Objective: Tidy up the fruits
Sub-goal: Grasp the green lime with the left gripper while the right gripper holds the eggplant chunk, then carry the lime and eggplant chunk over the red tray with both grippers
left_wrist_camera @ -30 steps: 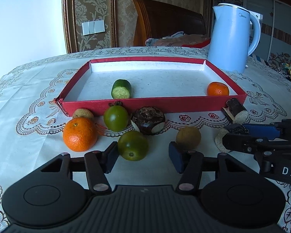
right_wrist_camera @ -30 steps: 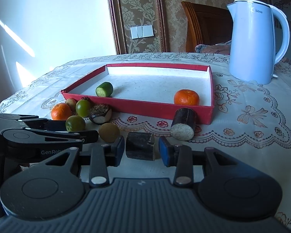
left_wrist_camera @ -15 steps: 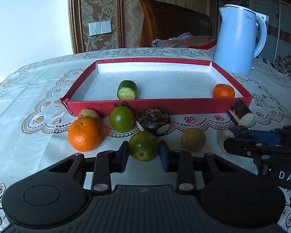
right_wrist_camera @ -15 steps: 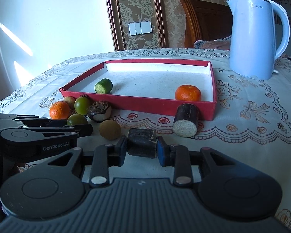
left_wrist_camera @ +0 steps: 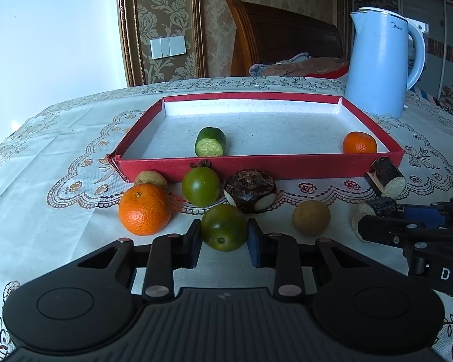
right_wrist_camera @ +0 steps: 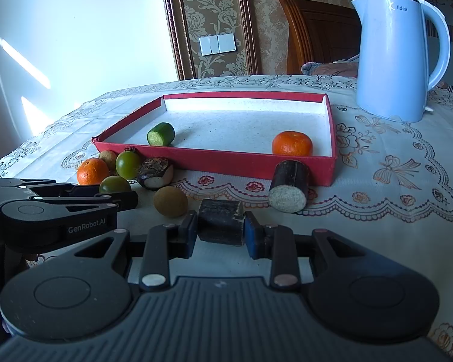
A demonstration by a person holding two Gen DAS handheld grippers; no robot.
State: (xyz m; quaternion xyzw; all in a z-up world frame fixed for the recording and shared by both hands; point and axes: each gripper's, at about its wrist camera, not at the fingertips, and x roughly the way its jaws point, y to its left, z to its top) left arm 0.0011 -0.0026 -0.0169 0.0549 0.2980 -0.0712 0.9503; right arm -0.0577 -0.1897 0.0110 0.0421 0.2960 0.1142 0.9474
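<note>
Jaws of left gripper (left_wrist_camera: 223,241) clamp green fruit (left_wrist_camera: 224,227) on worktop (left_wrist_camera: 60,157), fruit squarely between pads. Right gripper (right_wrist_camera: 219,233) jaws pinch dark cane piece (right_wrist_camera: 221,221) likewise. Counts: two oranges, one in red tray (left_wrist_camera: 256,167), one (left_wrist_camera: 145,209) outside; two green fruits; two cane pieces; two brown round fruits; one cucumber chunk (left_wrist_camera: 210,142) in tray; one kettle (left_wrist_camera: 380,60).
</note>
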